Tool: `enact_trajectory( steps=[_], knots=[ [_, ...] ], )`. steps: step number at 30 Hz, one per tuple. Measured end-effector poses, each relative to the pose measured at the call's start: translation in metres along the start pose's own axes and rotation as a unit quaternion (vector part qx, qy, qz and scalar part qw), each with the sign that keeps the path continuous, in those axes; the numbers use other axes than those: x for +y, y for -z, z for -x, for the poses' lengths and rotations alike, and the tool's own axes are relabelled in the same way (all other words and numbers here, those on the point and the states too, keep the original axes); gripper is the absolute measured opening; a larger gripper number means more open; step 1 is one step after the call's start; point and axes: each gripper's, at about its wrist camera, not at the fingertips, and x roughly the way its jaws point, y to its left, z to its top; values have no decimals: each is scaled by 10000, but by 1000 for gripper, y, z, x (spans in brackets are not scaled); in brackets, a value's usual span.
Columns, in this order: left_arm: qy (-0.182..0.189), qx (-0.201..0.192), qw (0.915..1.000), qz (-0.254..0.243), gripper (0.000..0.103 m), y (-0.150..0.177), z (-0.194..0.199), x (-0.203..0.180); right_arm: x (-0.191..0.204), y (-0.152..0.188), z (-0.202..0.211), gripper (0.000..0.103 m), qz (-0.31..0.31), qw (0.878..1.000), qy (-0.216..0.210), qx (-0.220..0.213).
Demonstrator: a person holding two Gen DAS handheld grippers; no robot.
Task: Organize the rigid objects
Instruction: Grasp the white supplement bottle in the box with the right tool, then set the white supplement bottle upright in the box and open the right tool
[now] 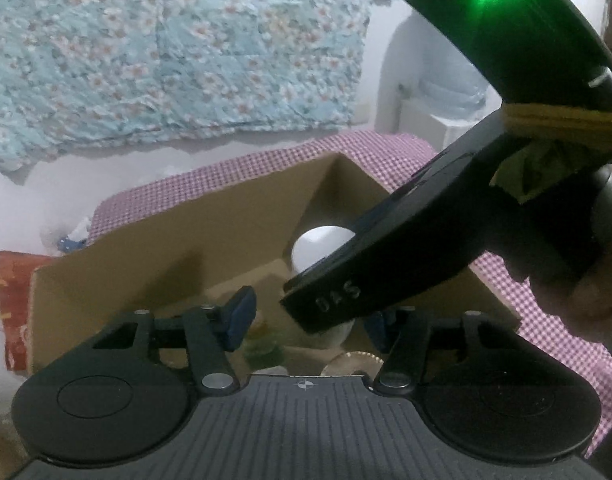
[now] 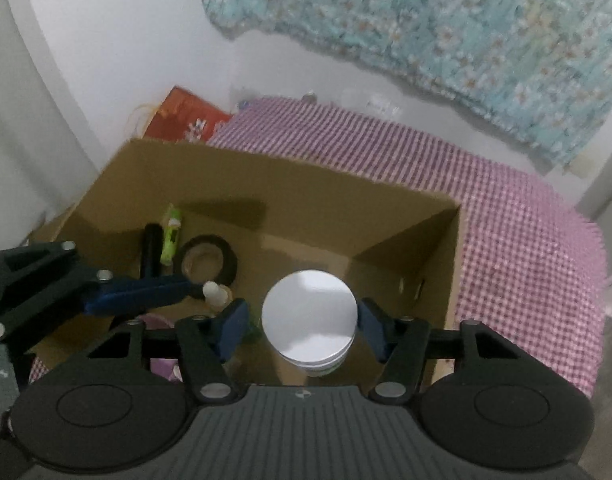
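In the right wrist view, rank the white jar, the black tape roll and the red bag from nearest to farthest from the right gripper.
1. White jar: between the open fingers of the right gripper.
2. Black tape roll: left, on the box floor.
3. Red bag: beyond the box, by the wall.

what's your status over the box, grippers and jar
Right gripper open, straddling white-lidded jar inside cardboard box. Left gripper open above box. Tape roll nearby, not blocking.

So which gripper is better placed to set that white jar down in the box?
Right. The right gripper brackets the white jar over the cardboard box, while the left gripper sits empty beside it.
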Motion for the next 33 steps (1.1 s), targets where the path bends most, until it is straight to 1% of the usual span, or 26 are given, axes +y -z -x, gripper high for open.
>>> enact_trajectory(
  steps=[1,6,9,12,15,17,19,22,23,25,26,28,29,31,33],
  knots=[
    [24,10,10000,12,57,-1,-1,0,-1,1,-2,55,13,10000,-13,26],
    [3,-12,10000,-38,56,-2,0,0,-9,0,0,55,15,9999,-54,-139],
    [-29,-4,10000,-34,56,-1,4,1,-13,-9,2,55,-37,9995,-90,-294],
    [-89,82,9999,-29,56,-1,5,4,-13,-19,1,55,-43,9989,-84,-448],
    [-101,227,9997,-3,57,0,5,7,-10,-25,-9,55,-36,9990,-132,-422],
    [-64,317,9995,4,57,1,7,8,-9,-25,-18,55,-9,9994,-96,-334],
    [-30,367,9993,20,57,2,10,10,-8,-24,-21,55,14,9993,-88,-355],
    [-9,395,9992,41,57,2,15,11,-11,-22,-9,58,-125,9989,-145,-429],
    [-7,400,9992,68,57,1,17,12,-13,-21,0,60,-194,9984,-174,-503],
    [-18,386,9991,159,57,2,25,14,-16,-18,23,61,-258,9969,-227,-714],
    [-45,384,9990,208,57,3,29,16,-16,-16,34,61,-270,9963,-314,-751],
    [-104,359,9987,338,57,4,38,19,-18,-10,55,61,-325,9948,-650,-721],
    [-107,347,9985,408,57,6,43,21,-18,-7,61,57,-358,9942,-795,-632],
    [-101,336,9977,575,57,9,52,25,-17,-1,67,54,-450,9924,-1100,-333],
    [-102,332,9969,707,57,13,60,28,-13,3,64,51,-578,9880,-1429,50]
  ],
)
